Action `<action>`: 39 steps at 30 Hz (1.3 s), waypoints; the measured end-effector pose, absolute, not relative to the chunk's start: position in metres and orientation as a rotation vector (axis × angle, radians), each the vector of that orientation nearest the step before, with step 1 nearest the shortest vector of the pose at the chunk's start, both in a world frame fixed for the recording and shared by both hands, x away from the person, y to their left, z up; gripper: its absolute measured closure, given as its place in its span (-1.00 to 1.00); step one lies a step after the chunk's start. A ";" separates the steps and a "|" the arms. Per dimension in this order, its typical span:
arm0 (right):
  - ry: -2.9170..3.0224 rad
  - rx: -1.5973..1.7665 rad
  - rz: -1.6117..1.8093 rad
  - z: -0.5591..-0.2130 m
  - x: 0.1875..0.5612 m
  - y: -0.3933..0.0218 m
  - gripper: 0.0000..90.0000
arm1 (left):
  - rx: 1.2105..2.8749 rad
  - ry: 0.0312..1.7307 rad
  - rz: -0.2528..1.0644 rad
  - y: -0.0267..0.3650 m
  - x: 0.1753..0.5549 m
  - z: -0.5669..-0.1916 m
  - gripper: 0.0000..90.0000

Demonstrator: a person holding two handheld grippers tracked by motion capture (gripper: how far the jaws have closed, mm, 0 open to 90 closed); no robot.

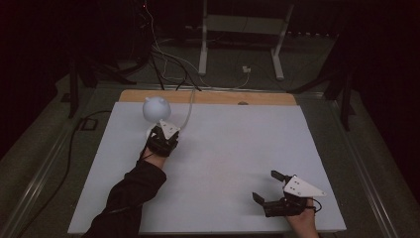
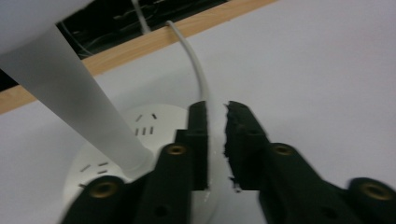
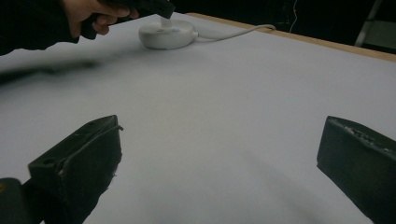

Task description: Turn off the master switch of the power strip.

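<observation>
The small white plastic lamp with a round base and globe head stands at the far left of the white table. The left claw is nearly closed over the base, pinching its white cord. The right claw is held wide open, empty.

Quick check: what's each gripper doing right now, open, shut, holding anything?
Left gripper: jaws nearly shut over the lamp base, at its cable; grip unclear.
Right gripper: open, empty.
</observation>
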State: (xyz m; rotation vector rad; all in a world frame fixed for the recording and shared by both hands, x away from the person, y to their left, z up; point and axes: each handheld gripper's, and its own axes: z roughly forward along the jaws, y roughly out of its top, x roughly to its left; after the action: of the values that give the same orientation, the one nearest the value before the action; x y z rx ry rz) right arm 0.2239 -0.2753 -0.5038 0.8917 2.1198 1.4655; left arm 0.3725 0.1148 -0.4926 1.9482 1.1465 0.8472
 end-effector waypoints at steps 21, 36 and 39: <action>2.120 0.885 1.468 -0.503 0.223 -0.275 -1.00 | 2.131 1.080 1.052 0.105 0.386 -0.513 1.00; 2.126 0.883 1.466 -0.504 0.223 -0.275 -1.00 | 2.147 1.094 1.046 0.109 0.389 -0.520 1.00; 2.129 0.884 1.464 -0.504 0.224 -0.274 -1.00 | 2.154 1.100 1.038 0.109 0.391 -0.519 1.00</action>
State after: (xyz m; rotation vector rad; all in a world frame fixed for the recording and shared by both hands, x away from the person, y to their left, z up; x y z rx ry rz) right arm 0.2236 -0.2743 -0.5040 0.8835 2.1291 1.4642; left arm 0.3910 0.1090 -0.5190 2.1544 1.0998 1.0377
